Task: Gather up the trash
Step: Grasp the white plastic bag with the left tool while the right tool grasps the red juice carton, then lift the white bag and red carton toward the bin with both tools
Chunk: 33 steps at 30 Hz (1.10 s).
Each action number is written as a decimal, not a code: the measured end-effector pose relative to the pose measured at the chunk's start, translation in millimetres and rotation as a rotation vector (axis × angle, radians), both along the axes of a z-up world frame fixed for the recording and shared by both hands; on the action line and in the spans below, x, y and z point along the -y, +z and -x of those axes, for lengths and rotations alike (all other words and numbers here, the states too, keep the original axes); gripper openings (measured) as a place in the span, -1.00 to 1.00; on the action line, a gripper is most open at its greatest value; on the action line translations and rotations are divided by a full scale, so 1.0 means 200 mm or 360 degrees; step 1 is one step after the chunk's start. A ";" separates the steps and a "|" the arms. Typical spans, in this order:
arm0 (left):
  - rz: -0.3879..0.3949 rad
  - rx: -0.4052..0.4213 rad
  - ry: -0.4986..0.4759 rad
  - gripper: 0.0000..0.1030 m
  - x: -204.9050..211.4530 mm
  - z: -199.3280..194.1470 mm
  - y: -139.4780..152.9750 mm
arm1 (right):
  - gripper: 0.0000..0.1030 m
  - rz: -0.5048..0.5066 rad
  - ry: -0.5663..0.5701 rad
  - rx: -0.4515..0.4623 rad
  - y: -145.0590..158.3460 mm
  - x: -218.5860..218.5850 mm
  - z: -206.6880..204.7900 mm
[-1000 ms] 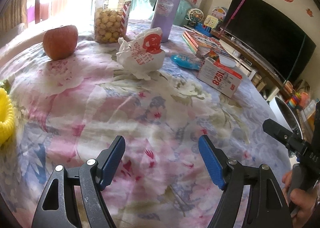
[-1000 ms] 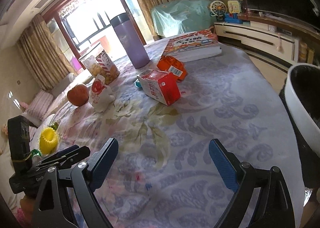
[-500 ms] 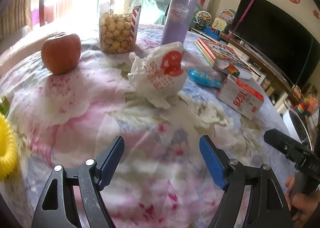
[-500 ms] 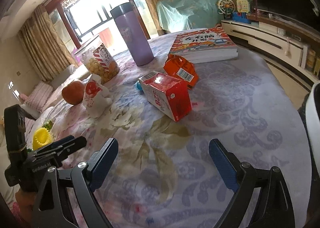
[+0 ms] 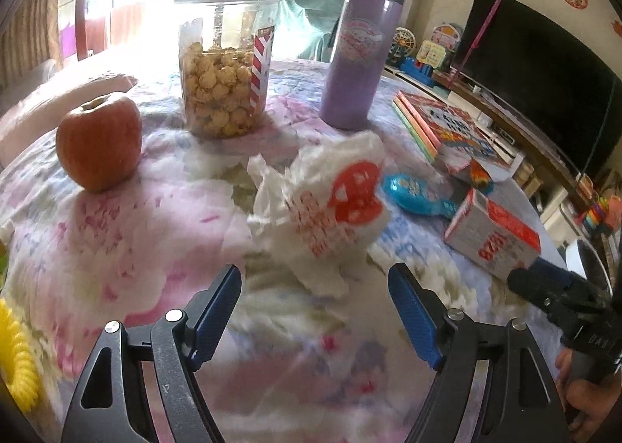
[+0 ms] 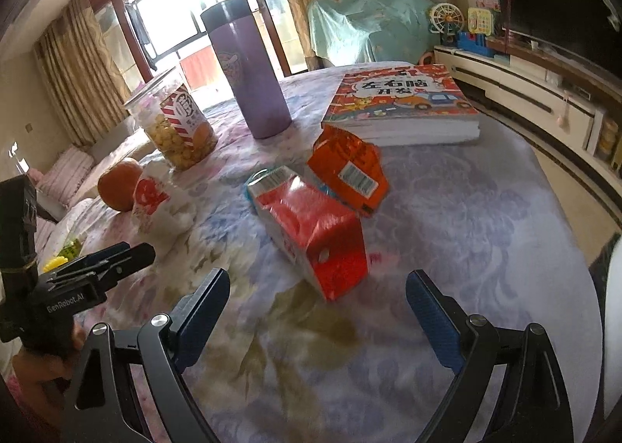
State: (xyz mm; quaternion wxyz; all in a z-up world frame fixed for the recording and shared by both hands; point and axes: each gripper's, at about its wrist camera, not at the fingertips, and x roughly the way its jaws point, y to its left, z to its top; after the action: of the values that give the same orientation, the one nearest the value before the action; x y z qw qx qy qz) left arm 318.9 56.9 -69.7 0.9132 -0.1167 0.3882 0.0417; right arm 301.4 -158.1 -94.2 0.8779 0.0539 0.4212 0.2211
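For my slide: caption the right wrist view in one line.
Open right gripper faces a red carton lying on the floral tablecloth.

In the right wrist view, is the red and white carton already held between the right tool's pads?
No. The red and white carton lies on the tablecloth ahead of the right tool, whose pads stand wide apart and touch nothing.

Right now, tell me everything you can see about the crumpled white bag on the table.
The crumpled white bag looks like thin paper or plastic, wrinkled into a loose lump, printed with a red round logo and red lettering. It lies on the flowered tablecloth, just ahead of the open left gripper, whose fingers do not touch it. The apple sits to its left, the popcorn jar behind it and a blue wrapper to its right.
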 end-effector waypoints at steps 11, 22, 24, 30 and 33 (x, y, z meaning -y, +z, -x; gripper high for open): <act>-0.0004 0.0045 -0.0039 0.41 0.01 -0.12 -0.03 | 0.67 -0.0002 0.0025 -0.0030 -0.02 -0.05 -0.11; -0.0011 0.0069 -0.0164 -0.24 0.10 -0.03 -0.01 | -0.33 -0.0062 0.0008 -0.0050 0.00 0.02 0.04; 0.0010 0.0063 -0.0184 -0.24 0.14 0.01 0.00 | -0.33 -0.0088 -0.0017 -0.0045 0.02 0.05 0.08; 0.0113 0.0071 -0.0276 -0.26 0.24 0.13 0.05 | -0.37 -0.0162 -0.0098 -0.0002 0.09 0.18 0.23; 0.0124 0.0081 -0.0318 -0.26 0.29 0.17 0.08 | -0.39 -0.0163 -0.0128 0.0029 0.12 0.24 0.30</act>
State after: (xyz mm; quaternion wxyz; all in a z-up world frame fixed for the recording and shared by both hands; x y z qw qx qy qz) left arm 284.5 -1.0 -53.7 0.9171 -0.1139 0.3760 -0.0676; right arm 242.3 -205.3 -70.3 0.8860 0.1137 0.3988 0.2076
